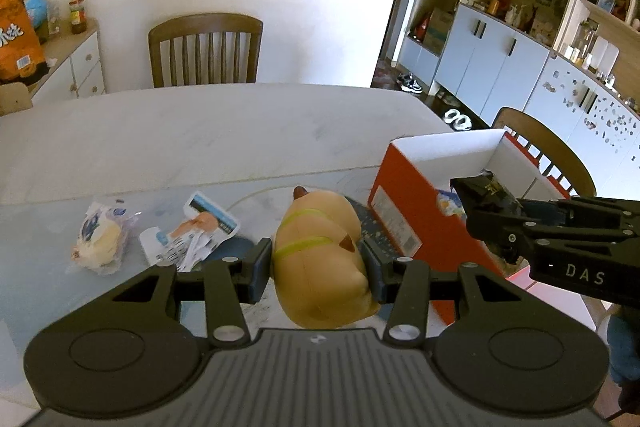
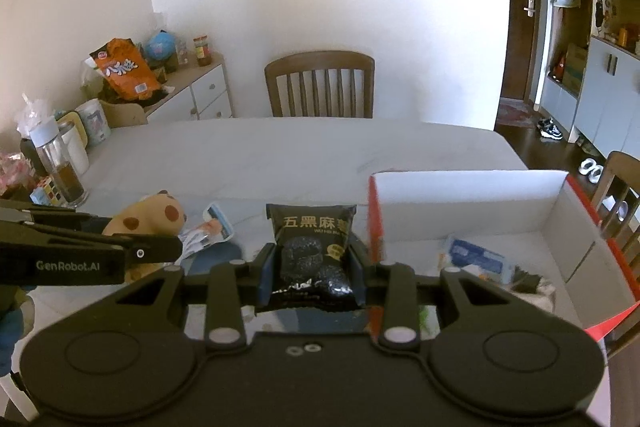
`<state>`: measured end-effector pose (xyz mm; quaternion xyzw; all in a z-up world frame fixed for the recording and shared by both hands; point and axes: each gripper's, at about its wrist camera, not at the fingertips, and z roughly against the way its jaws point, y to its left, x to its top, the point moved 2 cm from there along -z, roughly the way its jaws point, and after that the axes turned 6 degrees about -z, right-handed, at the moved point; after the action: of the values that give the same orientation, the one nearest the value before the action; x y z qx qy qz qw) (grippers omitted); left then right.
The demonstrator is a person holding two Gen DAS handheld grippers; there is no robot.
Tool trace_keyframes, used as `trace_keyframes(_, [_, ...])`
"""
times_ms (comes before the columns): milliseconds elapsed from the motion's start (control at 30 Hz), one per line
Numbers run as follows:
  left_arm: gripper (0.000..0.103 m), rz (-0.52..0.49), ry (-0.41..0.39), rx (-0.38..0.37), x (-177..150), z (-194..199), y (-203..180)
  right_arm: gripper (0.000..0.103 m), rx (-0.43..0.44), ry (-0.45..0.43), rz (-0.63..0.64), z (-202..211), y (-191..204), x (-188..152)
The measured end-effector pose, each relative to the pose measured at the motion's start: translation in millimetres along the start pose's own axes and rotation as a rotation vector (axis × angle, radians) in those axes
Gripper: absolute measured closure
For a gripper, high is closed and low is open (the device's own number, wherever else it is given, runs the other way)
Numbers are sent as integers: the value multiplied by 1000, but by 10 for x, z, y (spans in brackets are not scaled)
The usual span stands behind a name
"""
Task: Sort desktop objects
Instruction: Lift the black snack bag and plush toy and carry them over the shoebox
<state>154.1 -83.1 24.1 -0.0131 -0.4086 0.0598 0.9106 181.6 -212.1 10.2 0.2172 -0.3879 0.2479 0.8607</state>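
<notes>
Pale bench [image 1: 200, 139], wooden chair [image 1: 206, 51] at far side. Red box [image 1: 400, 195] with white inside open at right, near bench edge; blue-white packet [image 2: 476, 253] lying within. Left gripper [image 1: 318, 267]: fingers clamped on tan plush toy [image 1: 320, 259], lifted off bench beside box. Right gripper [image 2: 312, 267]: fingers clamped on black snack packet [image 2: 312, 251], held upright just left of box wall. Two wrapped snacks [image 1: 100, 239] and [image 1: 196, 231] lying on bench, left of toy.

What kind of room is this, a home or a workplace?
Most likely a home dining room: a pale dining table with a wooden chair at it, wall cupboards with household items, and shoes on the floor near a door.
</notes>
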Motion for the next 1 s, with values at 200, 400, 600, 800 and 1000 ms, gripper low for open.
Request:
trace_keyframes(200, [56,-8,-7,-5,108,-88,-265,67,1,-5,-5,69,-263,55])
trace_keyframes(400, [56,-19,-4,-22,201,-209,-573,67,-4,-5,-7,143,-542,90])
trace_keyframes(600, [56,-35,5,-34,260,-329,-846,67,-13,-1,-23,192,-810,96])
trace_keyframes(800, [56,-59,15,-46,320,-441,-1124,67,-19,1,-39,251,-1054,74])
trace_keyframes(1000, [56,-92,30,-59,378,-564,-1373,67,-32,4,-53,282,-1283,57])
